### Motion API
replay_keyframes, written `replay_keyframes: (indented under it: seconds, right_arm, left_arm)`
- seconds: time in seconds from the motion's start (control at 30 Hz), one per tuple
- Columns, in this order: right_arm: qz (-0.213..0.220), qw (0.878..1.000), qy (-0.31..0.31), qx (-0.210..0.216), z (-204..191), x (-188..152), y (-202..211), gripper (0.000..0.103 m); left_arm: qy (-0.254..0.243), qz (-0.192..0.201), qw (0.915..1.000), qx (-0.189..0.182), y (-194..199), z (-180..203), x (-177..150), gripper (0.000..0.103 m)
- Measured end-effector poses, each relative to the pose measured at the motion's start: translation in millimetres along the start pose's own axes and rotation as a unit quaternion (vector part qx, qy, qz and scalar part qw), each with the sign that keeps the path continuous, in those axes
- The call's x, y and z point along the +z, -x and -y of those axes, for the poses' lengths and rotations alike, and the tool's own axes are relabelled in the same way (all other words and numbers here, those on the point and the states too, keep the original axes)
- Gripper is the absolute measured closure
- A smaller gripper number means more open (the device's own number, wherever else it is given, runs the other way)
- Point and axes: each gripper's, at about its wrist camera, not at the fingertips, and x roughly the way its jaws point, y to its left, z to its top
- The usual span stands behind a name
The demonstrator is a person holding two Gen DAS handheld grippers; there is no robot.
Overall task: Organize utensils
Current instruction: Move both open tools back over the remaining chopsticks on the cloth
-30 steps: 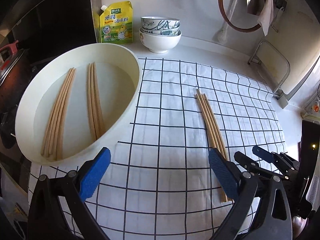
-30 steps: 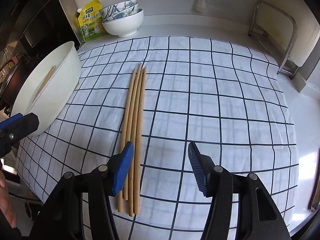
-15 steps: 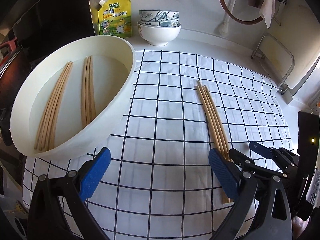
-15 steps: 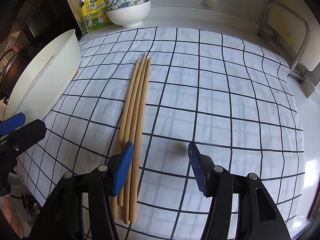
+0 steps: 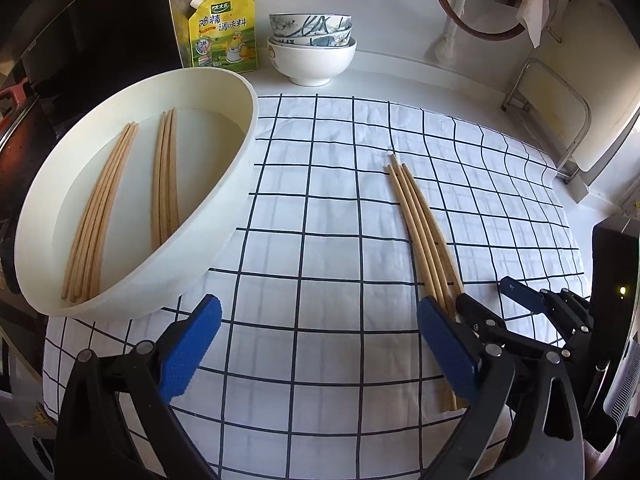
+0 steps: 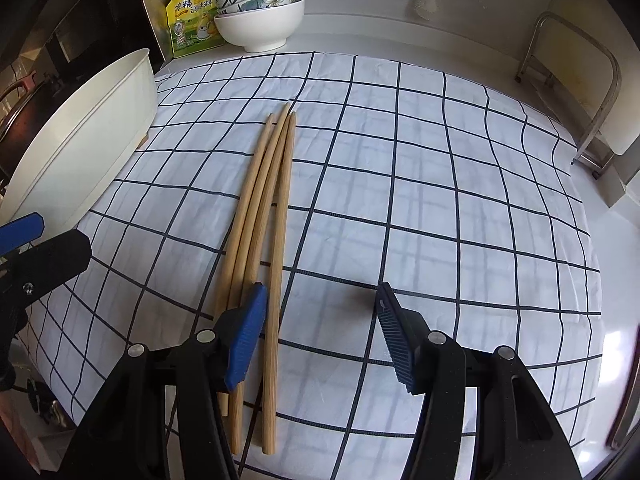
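Several wooden chopsticks (image 6: 260, 216) lie bundled on the checked cloth (image 6: 420, 184); they also show in the left wrist view (image 5: 420, 224). My right gripper (image 6: 320, 332) is open and low over their near ends, its left finger (image 6: 244, 336) on top of the bundle. It also shows in the left wrist view (image 5: 500, 304). My left gripper (image 5: 316, 344) is open and empty above the cloth, left of the bundle. A white oval tub (image 5: 236, 184) at the left holds two groups of chopsticks (image 5: 164, 176).
Stacked bowls (image 5: 312, 48) and a yellow seasoning pouch (image 5: 220, 32) stand at the back by the wall. A metal rack (image 6: 576, 80) stands at the right edge of the counter. A dark stove (image 5: 24, 128) lies left of the tub.
Both grippers have moved forward a little. The right gripper's left finger now overlaps the near ends of the loose chopsticks. The chopsticks have not moved.
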Motion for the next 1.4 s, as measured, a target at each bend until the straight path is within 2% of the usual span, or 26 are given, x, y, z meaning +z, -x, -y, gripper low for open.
replay_keyframes:
  seconds: [0.27, 0.6, 0.87, 1.0, 1.23, 1.4]
  right_arm:
    - [0.008, 1.0, -0.017, -0.015, 31.8, -1.0, -1.0, 0.048]
    - [0.014, 0.999, -0.028, -0.024, 60.5, -5.6, 4.1, 0.048]
    - [0.023, 0.999, -0.033, -0.005, 60.5, -7.3, 9.4, 0.048]
    - [0.025, 0.999, -0.033, -0.002, 58.4, -6.9, 10.2, 0.048]
    - [0.027, 0.999, -0.022, 0.002, 54.9, -3.9, 9.1, 0.048]
    - [0.027, 1.0, -0.006, -0.004, 52.5, 2.2, 2.3, 0.048]
  left_arm:
    - [-0.018, -0.02, 0.9996, -0.002, -21.8, 23.1, -1.0, 0.006]
    - [-0.018, -0.044, 0.9988, -0.001, -53.5, 42.4, -0.3, 0.006]
    - [-0.022, -0.051, 0.9984, 0.009, -63.0, 46.0, -3.3, 0.006]
    - [-0.022, -0.065, 0.997, 0.037, -68.1, 44.5, -3.7, 0.006]
    - [-0.02, -0.061, 0.9964, 0.055, -65.6, 39.7, -2.5, 0.005]
    - [0.003, -0.06, 0.9971, 0.046, -68.7, 27.6, 0.0, 0.005]
